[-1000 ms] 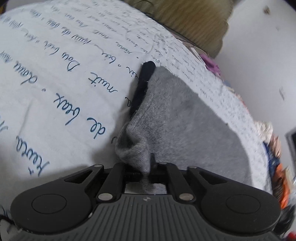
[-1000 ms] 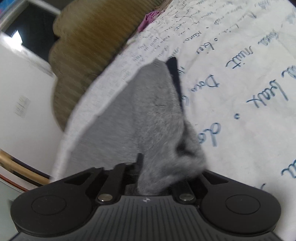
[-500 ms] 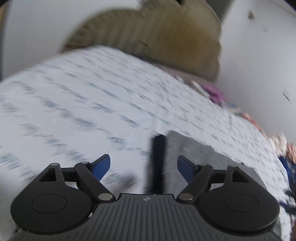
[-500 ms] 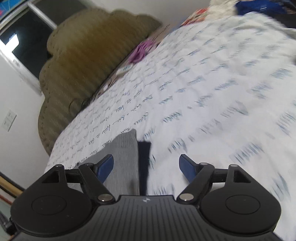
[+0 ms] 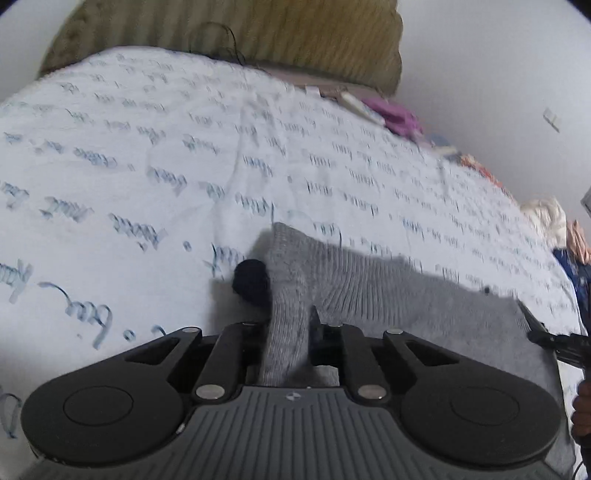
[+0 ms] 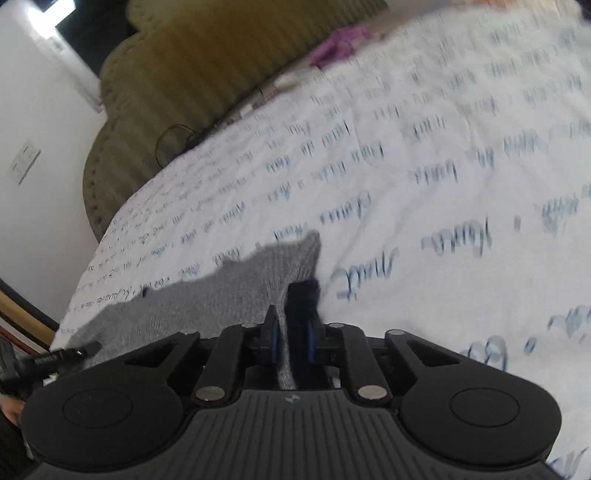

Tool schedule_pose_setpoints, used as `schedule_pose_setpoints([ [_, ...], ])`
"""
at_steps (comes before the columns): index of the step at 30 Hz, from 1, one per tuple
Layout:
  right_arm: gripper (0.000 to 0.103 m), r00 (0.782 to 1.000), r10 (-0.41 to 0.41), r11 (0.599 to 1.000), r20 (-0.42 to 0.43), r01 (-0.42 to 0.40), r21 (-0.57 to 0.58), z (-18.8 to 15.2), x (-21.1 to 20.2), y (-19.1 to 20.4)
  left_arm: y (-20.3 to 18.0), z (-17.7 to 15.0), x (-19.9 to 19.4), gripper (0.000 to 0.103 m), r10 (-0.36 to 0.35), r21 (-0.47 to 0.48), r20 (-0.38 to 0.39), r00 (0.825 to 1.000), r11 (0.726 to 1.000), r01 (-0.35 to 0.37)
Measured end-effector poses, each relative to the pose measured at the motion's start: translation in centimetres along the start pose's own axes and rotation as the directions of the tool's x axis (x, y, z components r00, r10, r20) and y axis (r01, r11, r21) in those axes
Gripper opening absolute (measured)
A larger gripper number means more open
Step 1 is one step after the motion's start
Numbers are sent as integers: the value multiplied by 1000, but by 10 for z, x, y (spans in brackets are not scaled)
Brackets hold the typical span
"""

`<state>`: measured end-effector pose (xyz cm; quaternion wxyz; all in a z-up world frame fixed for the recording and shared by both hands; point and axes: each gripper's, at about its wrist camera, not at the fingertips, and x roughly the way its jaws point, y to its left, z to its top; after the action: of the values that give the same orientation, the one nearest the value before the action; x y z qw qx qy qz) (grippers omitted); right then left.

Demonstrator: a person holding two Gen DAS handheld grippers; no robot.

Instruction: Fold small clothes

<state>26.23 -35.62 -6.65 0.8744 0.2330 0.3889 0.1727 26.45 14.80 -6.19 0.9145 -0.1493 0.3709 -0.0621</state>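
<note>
A grey knit garment (image 5: 369,295) with a dark navy trim (image 5: 249,282) lies on a white bedsheet (image 5: 147,184) printed with blue script. My left gripper (image 5: 291,332) has its jaws closing, and a fold of the grey cloth is pinched between them beside the trim. In the right wrist view the same garment (image 6: 221,295) stretches off to the left. My right gripper (image 6: 291,339) is closing too, its blue pads (image 6: 273,339) pressing on the grey edge and the navy trim (image 6: 303,295). Each gripper's tip shows at the edge of the other's view.
An olive ribbed headboard (image 5: 258,33) stands behind the bed against a white wall. A purple cloth (image 5: 395,114) lies near it, and a pile of other clothes (image 5: 546,218) sits at the bed's right edge. The sheet stretches wide ahead of both grippers.
Both grippers let go of the bunched grey cloth, opened wide and moved across the bed. They have now closed again on the garment's edge at the navy trim.
</note>
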Motion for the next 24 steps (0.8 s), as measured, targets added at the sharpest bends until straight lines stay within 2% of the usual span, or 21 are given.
schedule_pose_setpoints([
  [2,13,999,-4,1000,41,5,-28,5,-10,2,-6,-3,-5,15,26,43,20,999,999,-27],
  [4,13,999,-47,999,10,47,-16,3,-1,-9,-7,-11,1,15,54,58,8,999,997,-54],
  [6,12,999,-47,999,-12,47,1,-5,8,-22,-8,-16,6,18,72,51,20,997,996,-73],
  [7,15,999,-41,999,7,41,13,-7,5,-22,-11,-17,3,25,83,52,27,996,995,-84],
  [8,17,999,-42,999,16,42,25,-7,2,-21,-13,-17,-1,37,89,51,35,995,995,-91],
  [9,20,999,-48,998,22,48,34,-7,-2,-19,-14,-17,-8,41,93,53,48,994,994,-96],
  [11,34,996,-87,996,31,86,36,-4,-12,-14,-16,-16,-28,52,131,65,108,985,988,-139],
  [12,38,992,-112,993,54,110,32,-3,-21,-11,-18,-16,-42,54,140,78,152,978,985,-153],
  [13,46,988,-131,991,87,129,26,-3,-29,-6,-22,-16,-56,59,151,99,207,967,980,-174],
  [14,49,982,-139,990,132,139,12,-3,-41,-1,-29,-17,-68,64,166,127,265,950,970,-205],
  [16,50,963,-144,986,227,160,-53,-7,-61,20,-49,-20,-82,70,182,216,367,912,937,-274],
  [17,54,958,-134,983,252,161,-91,-8,-65,33,-63,-22,-82,74,171,269,387,906,919,-288],
  [19,62,966,-107,976,235,147,-161,-12,-58,60,-87,-27,-71,75,138,349,381,914,894,-280],
  [21,62,978,-116,960,174,155,-233,-22,-37,85,-104,-31,-51,75,112,376,314,943,897,-232],
  [22,62,981,-131,949,143,166,-270,-29,-24,95,-111,-33,-38,73,115,382,271,956,898,-217],
  [24,62,979,-184,919,87,203,-337,-43,2,108,-120,-43,-14,69,173,400,210,962,883,-246],
])
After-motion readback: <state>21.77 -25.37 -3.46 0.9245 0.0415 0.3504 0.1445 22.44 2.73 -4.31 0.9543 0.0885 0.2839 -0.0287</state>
